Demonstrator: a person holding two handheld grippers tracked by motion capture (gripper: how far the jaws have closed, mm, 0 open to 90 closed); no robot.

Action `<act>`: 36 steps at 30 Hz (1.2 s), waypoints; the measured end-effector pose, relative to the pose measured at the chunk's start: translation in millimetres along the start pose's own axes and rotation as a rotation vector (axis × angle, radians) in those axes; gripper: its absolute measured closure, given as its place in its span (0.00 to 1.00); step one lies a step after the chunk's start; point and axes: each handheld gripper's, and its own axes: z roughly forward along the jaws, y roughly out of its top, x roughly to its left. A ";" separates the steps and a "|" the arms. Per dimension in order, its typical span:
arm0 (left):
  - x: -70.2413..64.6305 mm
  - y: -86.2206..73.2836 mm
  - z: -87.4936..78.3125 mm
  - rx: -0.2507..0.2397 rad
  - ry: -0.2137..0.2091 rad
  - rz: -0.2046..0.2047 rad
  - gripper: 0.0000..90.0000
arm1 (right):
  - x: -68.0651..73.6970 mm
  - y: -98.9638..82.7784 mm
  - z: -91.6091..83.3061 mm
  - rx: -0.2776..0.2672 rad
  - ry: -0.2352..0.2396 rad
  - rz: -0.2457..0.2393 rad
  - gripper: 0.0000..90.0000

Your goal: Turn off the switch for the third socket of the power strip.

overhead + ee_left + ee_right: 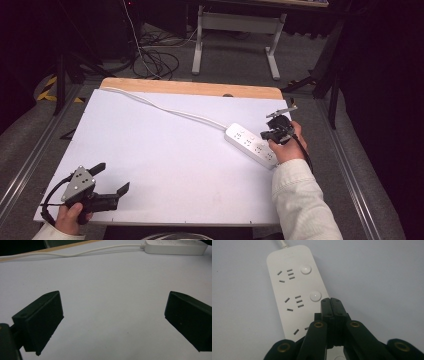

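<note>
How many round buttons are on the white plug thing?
2 in plain sight on the power strip: one button near the cord end, another just above the shut jaws. More may be hidden beneath.

- Power strip [251, 145] lies on the table [165, 150], right side, mid-depth, angled.
- Its cord [165, 107] runs from the strip's left end to the far-left table corner.
- Right gripper [273, 134] sits over the strip's near-right part.
- Left gripper [111, 179] at near-left corner, well apart from the strip.

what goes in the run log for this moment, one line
left gripper: open, idle over table | right gripper: shut, tip over power strip by a button
</note>
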 end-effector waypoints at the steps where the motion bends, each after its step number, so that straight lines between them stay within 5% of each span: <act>1: 0.1 0.0 0.0 0.000 0.000 0.000 0.03 | -0.1 -0.1 1.2 0.009 0.002 0.000 1.00; 15: 0.0 0.0 0.0 0.001 -0.001 0.000 0.03 | -0.2 -1.8 12.5 0.100 0.003 0.008 1.00; 36: -0.4 -0.1 -0.2 0.002 -0.002 -0.001 0.03 | 0.8 -8.3 17.4 0.092 -0.009 0.014 1.00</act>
